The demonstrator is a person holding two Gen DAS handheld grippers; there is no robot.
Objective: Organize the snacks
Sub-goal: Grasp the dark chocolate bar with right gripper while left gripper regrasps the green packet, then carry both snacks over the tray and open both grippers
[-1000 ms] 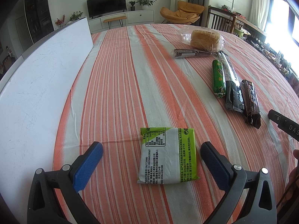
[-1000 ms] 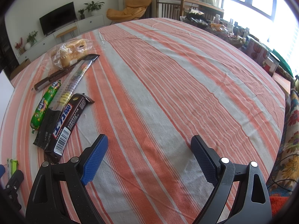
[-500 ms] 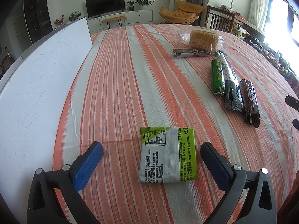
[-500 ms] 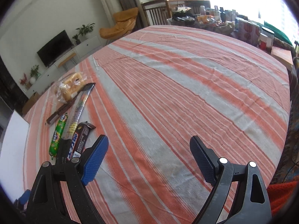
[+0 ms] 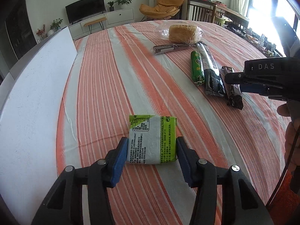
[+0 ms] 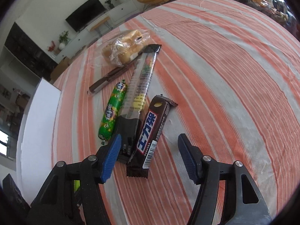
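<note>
A green and white snack packet lies flat on the striped tablecloth. My left gripper has it between the blue pads, which touch both of its sides as the jaws are closing. In the right wrist view a brown chocolate bar lies between the jaws of my right gripper. Those jaws are closing too, with gaps still showing on both sides of the bar. The left pad sits beside the black end of a long clear-wrapped stick.
Beyond the bar lie a green sausage, a thin brown bar and bread in a clear bag. A white board stands along the table's left side. A person's hand shows at the right edge of the left wrist view.
The left jaws have closed in from wide open onto the packet. The right gripper has swung left over the row of snacks, and its jaws have narrowed around the chocolate bar.
</note>
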